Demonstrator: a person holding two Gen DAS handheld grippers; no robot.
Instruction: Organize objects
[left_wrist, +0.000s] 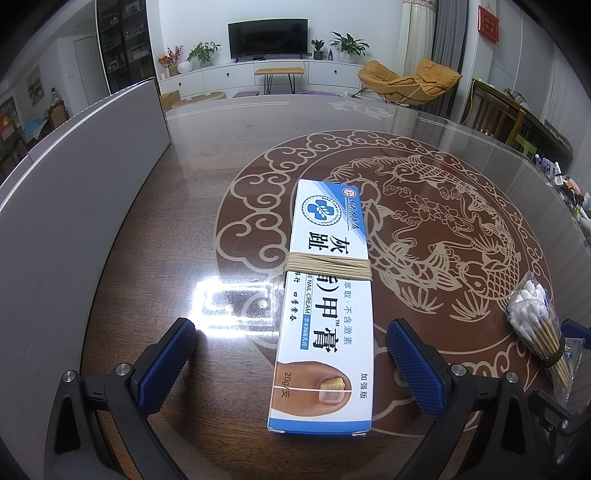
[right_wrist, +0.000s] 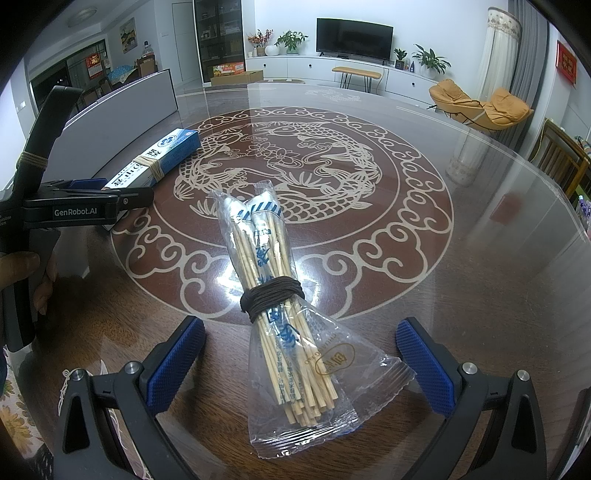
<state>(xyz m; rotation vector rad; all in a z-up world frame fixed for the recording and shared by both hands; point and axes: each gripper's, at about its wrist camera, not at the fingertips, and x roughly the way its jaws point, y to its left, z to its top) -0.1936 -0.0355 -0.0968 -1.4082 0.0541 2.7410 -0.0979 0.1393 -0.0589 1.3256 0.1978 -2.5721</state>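
Nail cream box: lies flat on the tabletop over the left edge of the carp medallion, wound with tan string; likely light and stiff, best pinched across its long sides.
Cotton swab bundle: at the medallion's near rim, in a crinkly bag tied with dark cord; probably light and slippery, safest taken at the cord.
Left gripper: fingers wide apart, straddling the box, touching nothing.
Right gripper: fingers wide apart, flanking the bundle, empty.
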